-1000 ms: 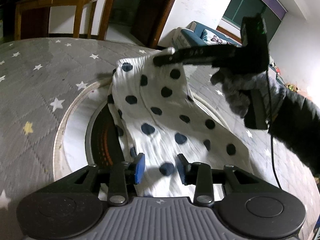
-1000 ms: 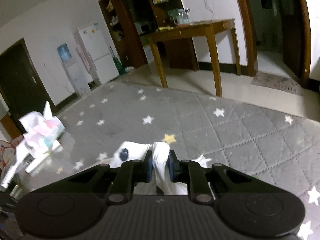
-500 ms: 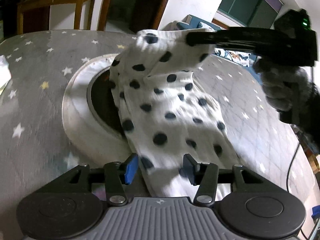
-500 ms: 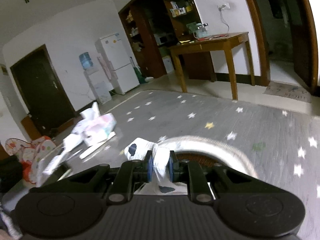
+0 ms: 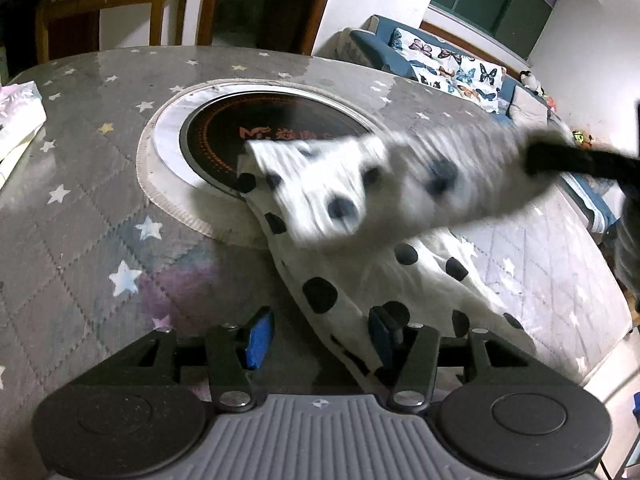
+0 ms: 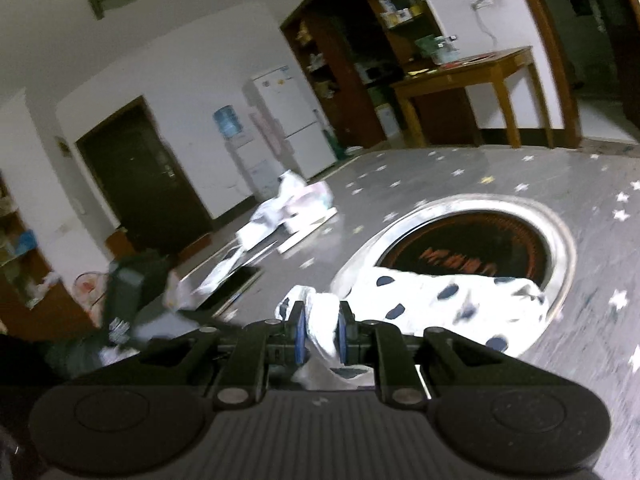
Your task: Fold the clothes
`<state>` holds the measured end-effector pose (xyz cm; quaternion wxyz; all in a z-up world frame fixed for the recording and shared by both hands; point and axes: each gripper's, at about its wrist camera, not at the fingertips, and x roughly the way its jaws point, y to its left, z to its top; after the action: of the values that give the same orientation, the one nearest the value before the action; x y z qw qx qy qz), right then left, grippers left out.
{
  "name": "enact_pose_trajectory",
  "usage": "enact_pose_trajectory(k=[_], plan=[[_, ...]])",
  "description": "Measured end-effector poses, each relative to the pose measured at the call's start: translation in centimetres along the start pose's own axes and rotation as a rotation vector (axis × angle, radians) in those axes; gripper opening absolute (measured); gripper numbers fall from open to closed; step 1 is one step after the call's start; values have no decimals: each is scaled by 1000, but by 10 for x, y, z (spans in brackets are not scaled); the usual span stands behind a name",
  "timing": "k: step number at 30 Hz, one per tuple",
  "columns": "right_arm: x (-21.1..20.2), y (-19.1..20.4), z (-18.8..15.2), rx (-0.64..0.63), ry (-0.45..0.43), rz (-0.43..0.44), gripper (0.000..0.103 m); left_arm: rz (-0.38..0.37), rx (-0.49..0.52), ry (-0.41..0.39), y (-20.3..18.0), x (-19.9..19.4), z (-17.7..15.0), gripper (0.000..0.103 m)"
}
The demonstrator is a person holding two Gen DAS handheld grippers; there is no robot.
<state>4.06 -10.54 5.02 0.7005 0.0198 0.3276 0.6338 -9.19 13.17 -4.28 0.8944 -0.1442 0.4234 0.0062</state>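
Note:
A white garment with dark polka dots (image 5: 360, 248) lies across the grey star-patterned table cover (image 5: 80, 208), partly over the round black hotplate (image 5: 248, 128). My left gripper (image 5: 320, 334) is open low over the garment's near edge, with cloth passing between its blue pads. My right gripper (image 6: 322, 330) is shut on a bunched edge of the polka-dot garment (image 6: 440, 300) and holds it above the table. In the left wrist view that lifted part is blurred, and the right gripper's dark finger (image 5: 576, 162) enters from the right.
A pile of light clothes and papers (image 6: 280, 212) sits on the table's far side; its edge (image 5: 16, 120) shows at the left. A wooden side table (image 6: 468, 80), fridge and water dispenser stand beyond. A sofa (image 5: 448, 68) lies past the table's right edge.
My right gripper has swung the held end of the garment across and down to the right. The hotplate is now mostly uncovered. My left gripper has stayed open near the lower edge.

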Motion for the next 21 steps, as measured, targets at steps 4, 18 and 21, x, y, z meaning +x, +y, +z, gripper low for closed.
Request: enact_pose_trajectory(k=[4, 18, 21], plan=[[-10, 14, -22, -25, 25, 22, 14, 15, -7, -10, 3, -5, -3, 56], [-17, 50, -78, -237, 162, 9, 21, 66, -33, -116, 15, -43, 6, 56], [-22, 54, -76, -254, 193, 33, 21, 41, -11, -132, 5, -45, 11, 56]])
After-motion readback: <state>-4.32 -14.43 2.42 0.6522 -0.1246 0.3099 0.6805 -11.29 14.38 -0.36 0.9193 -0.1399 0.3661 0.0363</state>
